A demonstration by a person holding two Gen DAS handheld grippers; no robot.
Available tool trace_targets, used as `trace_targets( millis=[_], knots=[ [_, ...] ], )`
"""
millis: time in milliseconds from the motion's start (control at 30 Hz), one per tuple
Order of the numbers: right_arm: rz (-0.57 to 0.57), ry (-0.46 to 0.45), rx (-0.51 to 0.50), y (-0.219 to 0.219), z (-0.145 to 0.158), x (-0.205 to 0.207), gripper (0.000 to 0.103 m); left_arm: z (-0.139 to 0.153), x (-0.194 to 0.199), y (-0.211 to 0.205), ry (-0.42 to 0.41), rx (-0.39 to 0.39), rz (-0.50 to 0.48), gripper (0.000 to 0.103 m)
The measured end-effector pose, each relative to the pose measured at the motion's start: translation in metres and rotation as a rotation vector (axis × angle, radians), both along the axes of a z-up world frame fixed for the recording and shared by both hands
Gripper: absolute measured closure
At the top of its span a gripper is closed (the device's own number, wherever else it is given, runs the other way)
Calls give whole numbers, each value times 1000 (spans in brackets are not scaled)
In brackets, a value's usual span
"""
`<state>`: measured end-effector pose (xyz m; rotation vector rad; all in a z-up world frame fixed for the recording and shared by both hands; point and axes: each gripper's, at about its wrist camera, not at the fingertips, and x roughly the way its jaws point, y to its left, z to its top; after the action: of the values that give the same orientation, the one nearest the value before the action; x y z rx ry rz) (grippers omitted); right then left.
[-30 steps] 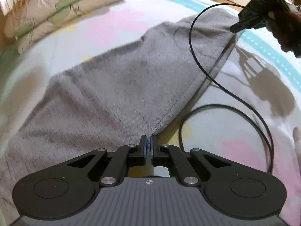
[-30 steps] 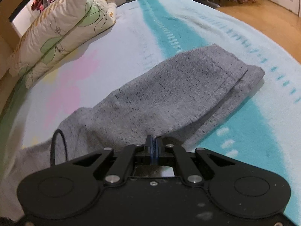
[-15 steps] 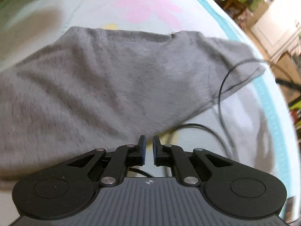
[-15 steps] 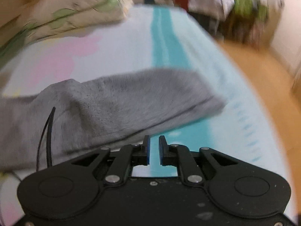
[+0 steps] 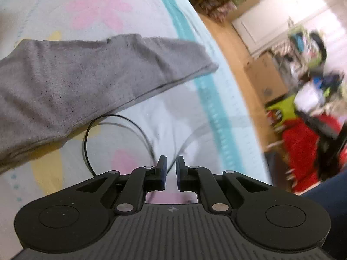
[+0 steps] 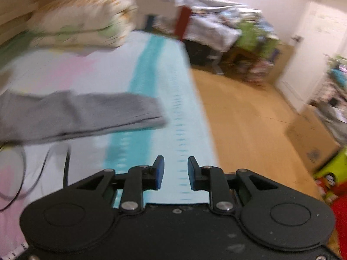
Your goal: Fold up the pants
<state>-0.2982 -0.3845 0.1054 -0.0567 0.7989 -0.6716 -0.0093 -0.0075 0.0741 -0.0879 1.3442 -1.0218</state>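
Gray pants [image 5: 82,75] lie on the bed [image 5: 177,117], ahead-left of both claws. Left claw [image 5: 170,169]: released, narrow gap, empty. Right claw [image 6: 175,171]: opening, empty; the room [image 6: 249,49] beyond is blurred.

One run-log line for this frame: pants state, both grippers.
pants: grey, folded, flat on bed sheet | left gripper: narrow gap, empty, off fabric | right gripper: jaws opening, empty | cable: loose on sheet

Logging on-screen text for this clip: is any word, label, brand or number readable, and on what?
None can be read.
Brown cardboard box: dark printed mark, too blurred.
Black left gripper: small round emblem on its ribbed body, no letters.
Grey knit pants: no label in view.
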Motion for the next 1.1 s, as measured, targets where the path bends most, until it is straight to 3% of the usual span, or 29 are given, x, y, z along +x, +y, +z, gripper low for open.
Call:
trace_targets(
  millis=[100,167,233,267,333,433,533,667,733,800,1100],
  knots=[
    [-92,-57,-96,-16,45,-31,78,30,11,16,64,-37,49,92],
    [-116,-110,-185,-20,71,-43,65,44,19,22,46,-49,56,92],
    [-137,-182,-227,-26,82,-44,27,44,28,22,-30,-48,113,91],
    [-133,-211,-221,-31,80,-39,21,40,30,20,-76,-40,154,89],
    [-119,-247,-190,-43,59,-19,22,25,39,17,-183,-9,256,87],
    [-104,-231,-92,-66,0,27,23,-7,53,6,-280,57,367,87],
    [-114,-216,-13,-83,-66,79,24,-33,63,-3,-280,98,397,87],
    [-179,-200,150,-111,-130,141,32,-58,77,-18,-277,172,330,87],
    [-188,-200,200,-122,-150,168,46,-64,81,-23,-283,189,289,87],
    [-168,-199,237,-133,-165,193,53,-71,88,-25,-294,198,261,87],
    [-165,-223,277,-179,-200,269,53,-124,116,-75,-282,185,174,87]
  ],
)
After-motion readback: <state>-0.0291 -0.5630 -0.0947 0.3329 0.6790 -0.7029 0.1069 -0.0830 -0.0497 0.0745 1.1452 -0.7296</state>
